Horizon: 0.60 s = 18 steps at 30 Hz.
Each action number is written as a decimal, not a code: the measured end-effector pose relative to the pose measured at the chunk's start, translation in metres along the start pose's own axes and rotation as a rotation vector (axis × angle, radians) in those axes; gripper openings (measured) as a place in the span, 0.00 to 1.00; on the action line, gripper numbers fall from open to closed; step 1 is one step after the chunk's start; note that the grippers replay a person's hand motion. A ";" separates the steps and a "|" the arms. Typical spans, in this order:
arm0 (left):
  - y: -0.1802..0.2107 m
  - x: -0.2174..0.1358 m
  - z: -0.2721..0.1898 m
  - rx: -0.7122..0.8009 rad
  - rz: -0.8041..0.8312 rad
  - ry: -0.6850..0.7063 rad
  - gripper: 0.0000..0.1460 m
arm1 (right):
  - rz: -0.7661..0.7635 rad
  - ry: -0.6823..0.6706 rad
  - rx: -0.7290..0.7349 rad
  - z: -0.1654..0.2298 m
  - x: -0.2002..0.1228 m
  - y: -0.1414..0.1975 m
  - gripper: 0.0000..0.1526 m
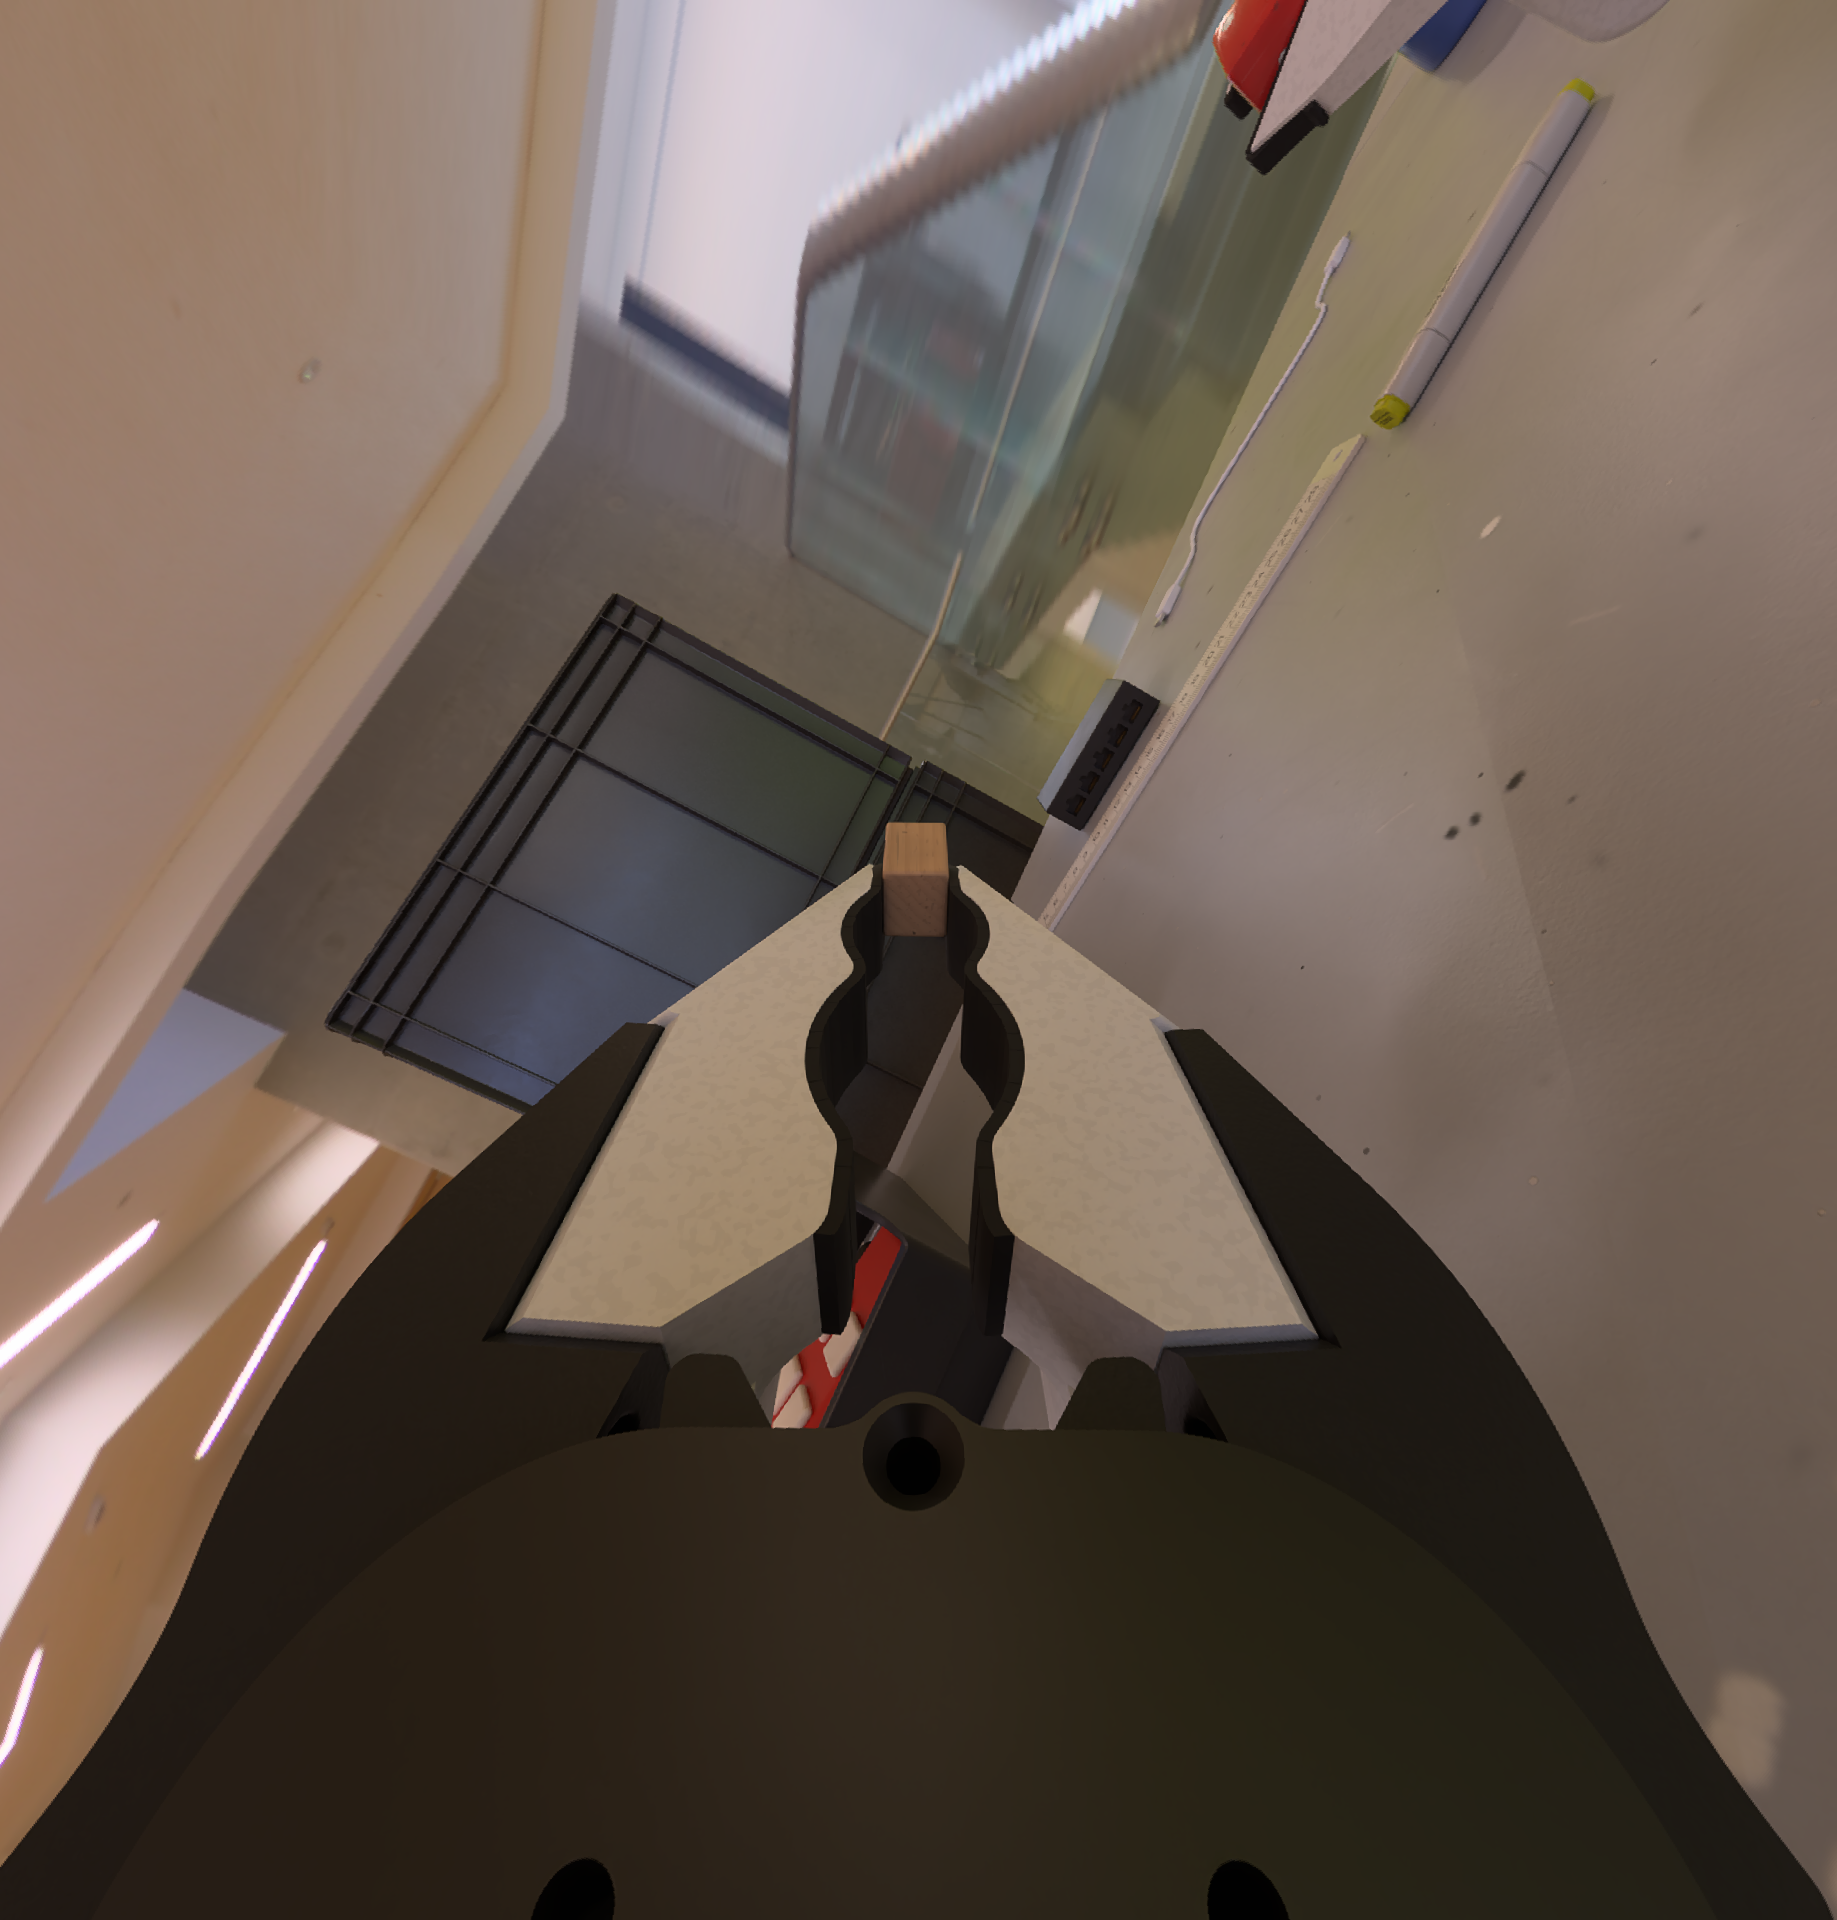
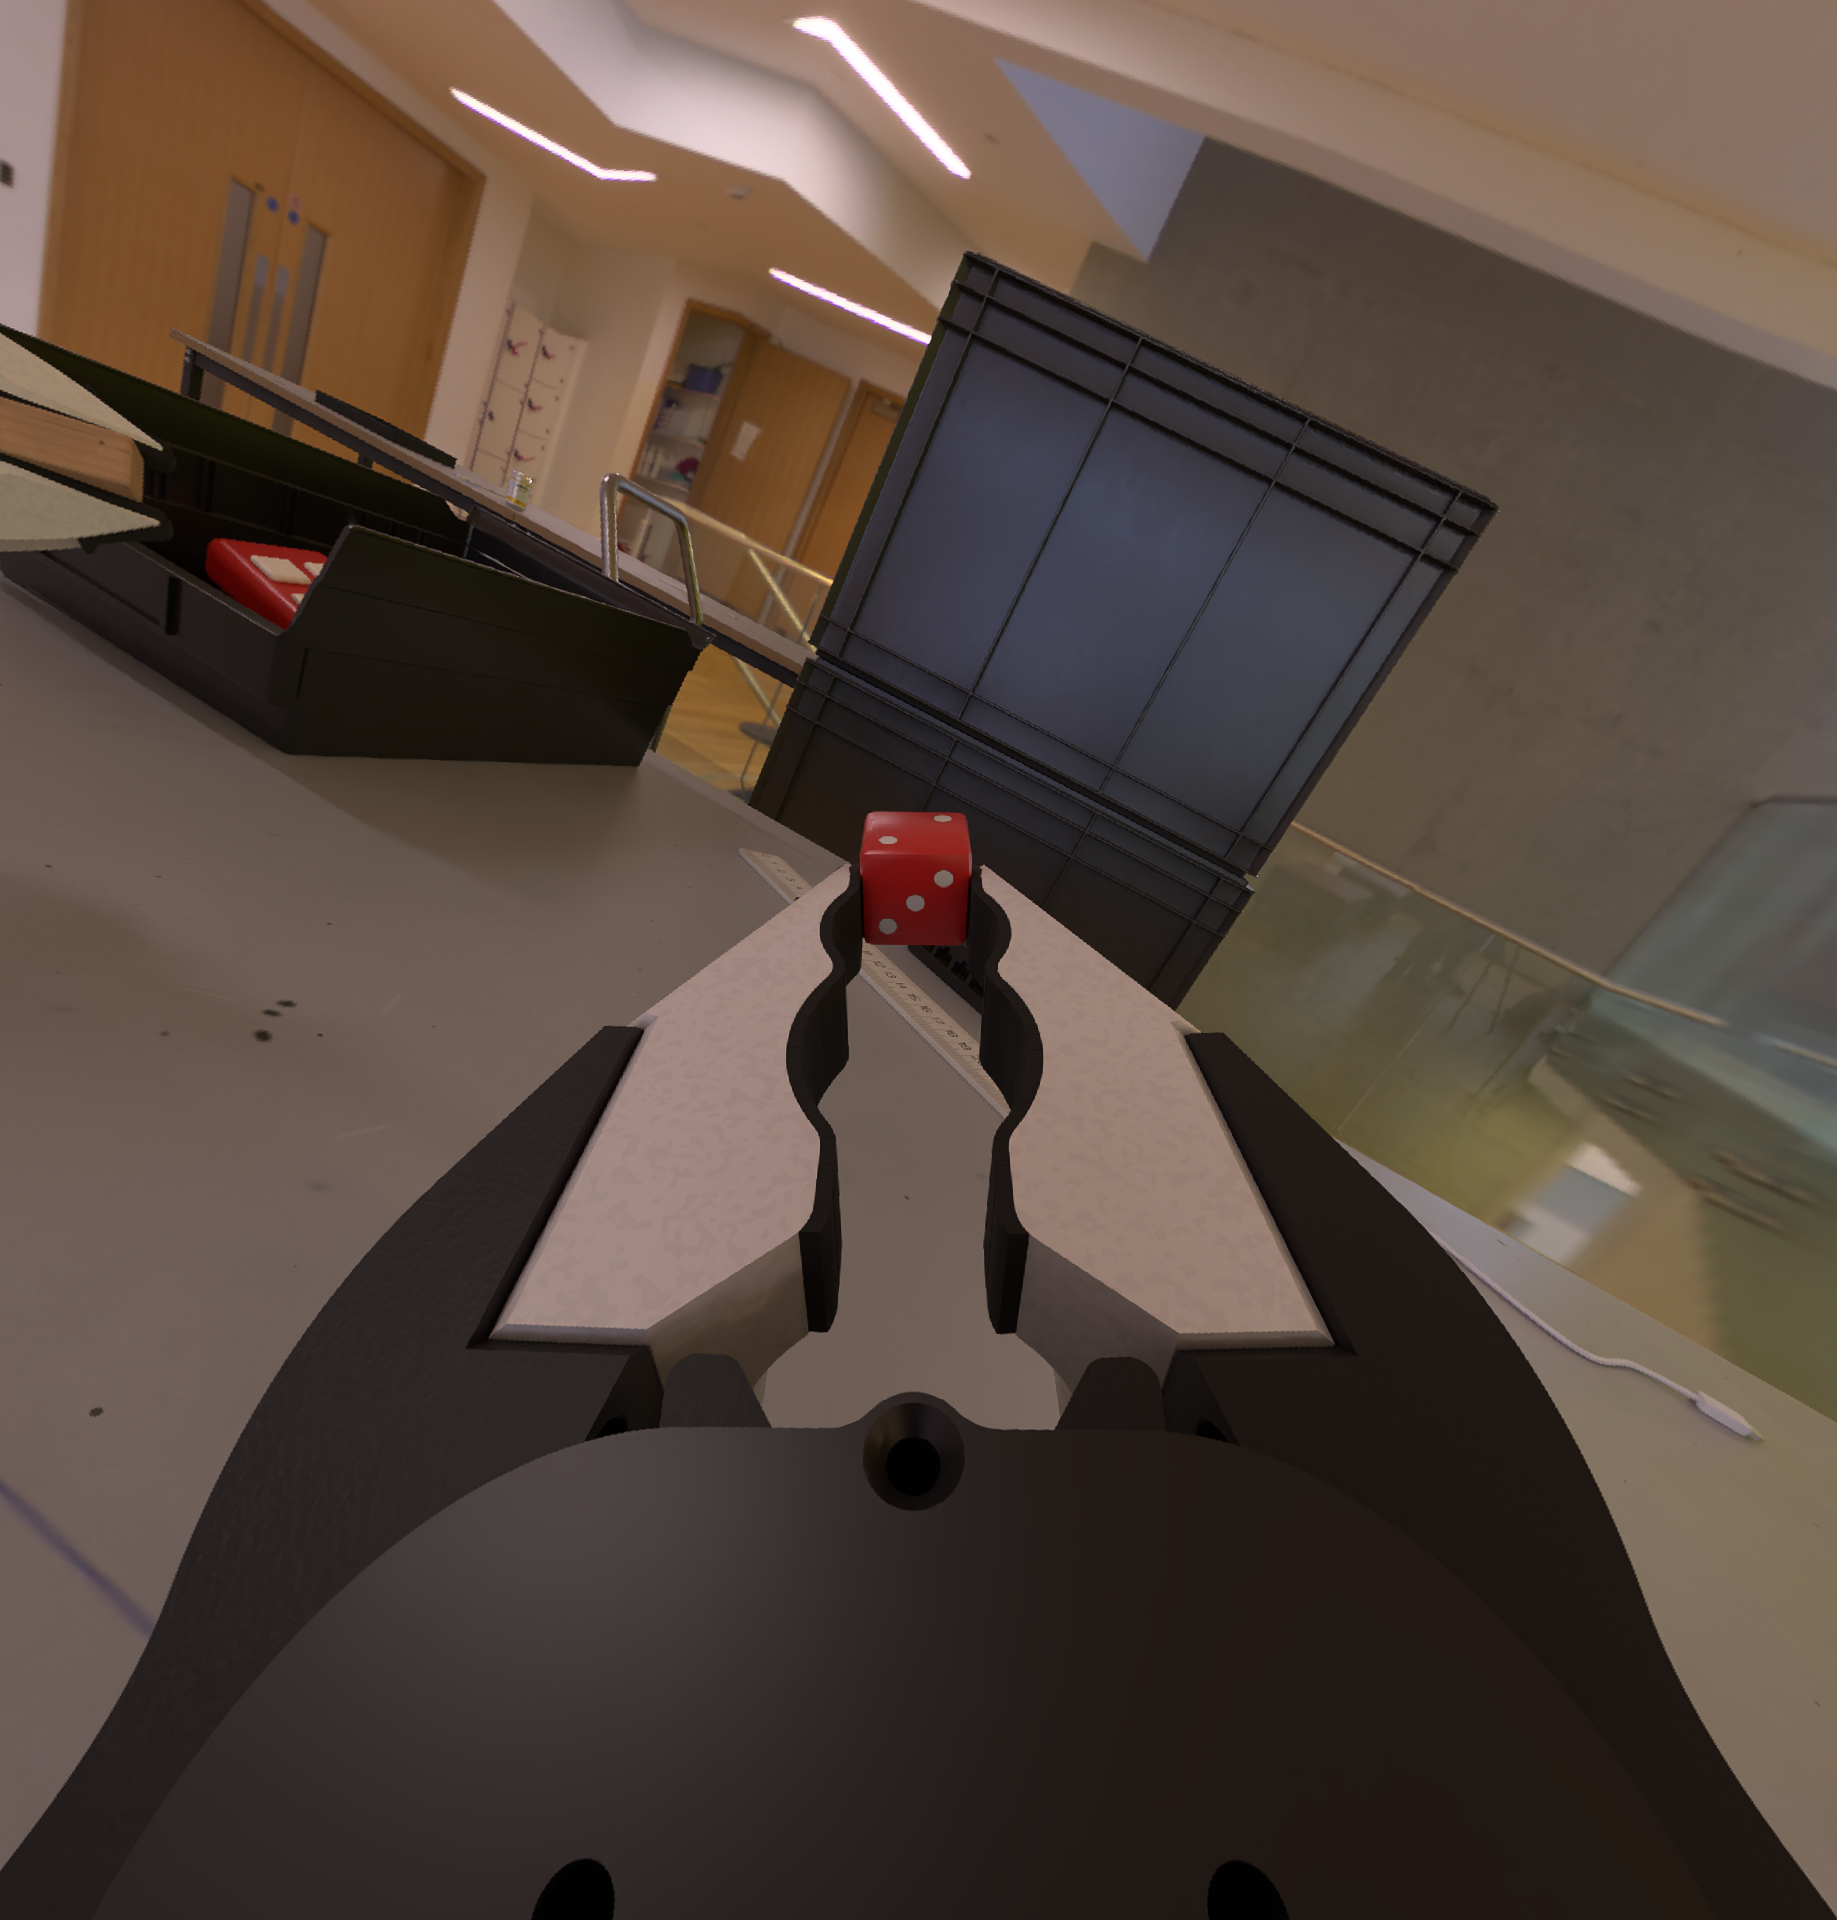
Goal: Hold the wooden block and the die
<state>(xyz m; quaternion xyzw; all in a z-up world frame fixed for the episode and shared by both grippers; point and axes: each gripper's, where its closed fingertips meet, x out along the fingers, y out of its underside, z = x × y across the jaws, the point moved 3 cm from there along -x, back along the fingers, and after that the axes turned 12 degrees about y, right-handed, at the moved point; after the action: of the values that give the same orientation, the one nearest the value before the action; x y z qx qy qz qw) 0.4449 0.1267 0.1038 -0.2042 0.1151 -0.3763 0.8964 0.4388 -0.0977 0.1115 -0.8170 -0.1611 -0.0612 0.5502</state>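
Grey tabletop (image 2: 270, 935) lies below both lifted tools: left tool (image 1: 915, 894) pinches the wooden block (image 1: 915, 881) endwise at its tips; right tool (image 2: 915, 904) pinches the die (image 2: 914, 878), well right of the block.

Behind the tall stack of dark grey ribbed plastic crates (image 2: 1132, 582) run a grey concrete wall (image 2: 1516, 436), wooden double doors (image 2: 259, 239), white ceiling light strips (image 2: 883, 94) and a glass balustrade (image 2: 1516, 1060).

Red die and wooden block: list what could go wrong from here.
The red white-spotted die sits only at the right gripper fingertips, most of it protruding, so it could slip out. The light wooden block is pinched just as shallowly at the left gripper tips and might twist free.
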 end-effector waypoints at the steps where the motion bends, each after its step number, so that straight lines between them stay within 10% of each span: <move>1: 0.000 0.000 0.000 0.003 -0.001 -0.003 0.07 | 0.000 0.001 -0.001 0.000 0.000 0.000 0.12; 18: -0.074 -0.010 -0.043 0.262 -0.158 0.085 0.07 | 0.004 0.020 -0.004 -0.003 0.000 0.001 0.12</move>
<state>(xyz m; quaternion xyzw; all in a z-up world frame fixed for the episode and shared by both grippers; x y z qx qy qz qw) 0.3761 0.0753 0.0993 -0.0778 0.0862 -0.4658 0.8772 0.4390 -0.1008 0.1115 -0.8178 -0.1538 -0.0682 0.5504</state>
